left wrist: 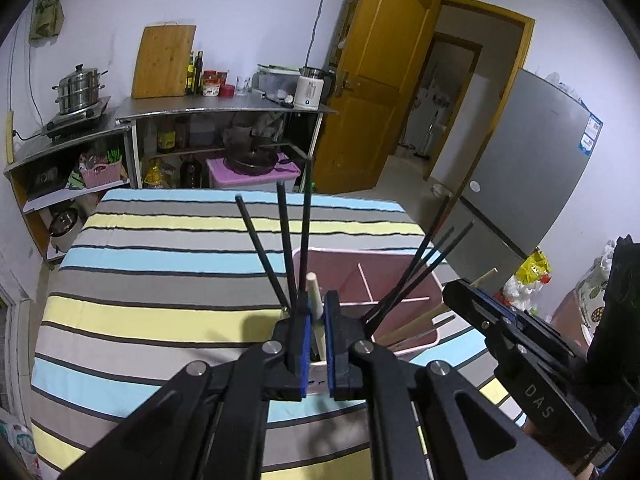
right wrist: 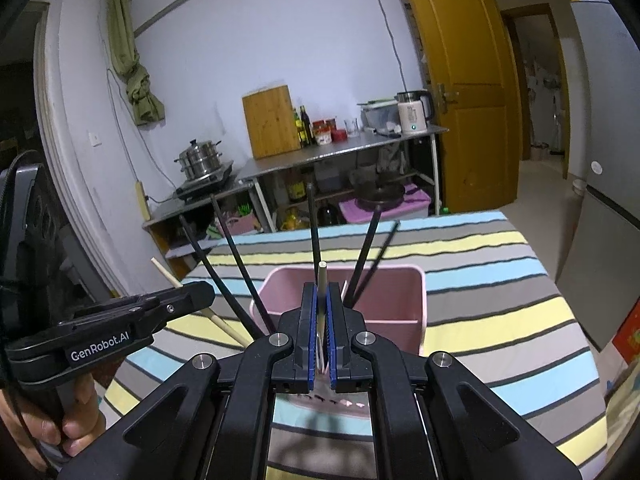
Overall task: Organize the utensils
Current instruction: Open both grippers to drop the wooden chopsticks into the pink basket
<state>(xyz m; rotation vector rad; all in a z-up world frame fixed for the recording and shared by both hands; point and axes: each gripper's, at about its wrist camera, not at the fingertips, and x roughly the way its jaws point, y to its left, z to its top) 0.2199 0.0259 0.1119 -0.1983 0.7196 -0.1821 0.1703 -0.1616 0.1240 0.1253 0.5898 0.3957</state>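
Observation:
A pink divided bin (left wrist: 394,280) stands on the striped table; it also shows in the right wrist view (right wrist: 404,280). Several black chopsticks (left wrist: 282,240) lean out of it, fanned left and right (right wrist: 314,228). My left gripper (left wrist: 318,304) is shut on a pale wooden chopstick (left wrist: 314,292), held over the bin's near edge. My right gripper (right wrist: 322,300) is shut on another pale wooden chopstick (right wrist: 322,284), upright above the bin. The right gripper's body shows at the right of the left wrist view (left wrist: 516,340). The left gripper's body shows at the left of the right wrist view (right wrist: 120,328).
The table has a striped cloth (left wrist: 160,240). Behind it stand steel kitchen shelves (left wrist: 224,108) with a steamer pot (left wrist: 80,88), cutting board (left wrist: 164,60), bottles and a kettle (left wrist: 310,86). A wooden door (left wrist: 380,80) and grey fridge (left wrist: 532,160) are to the right.

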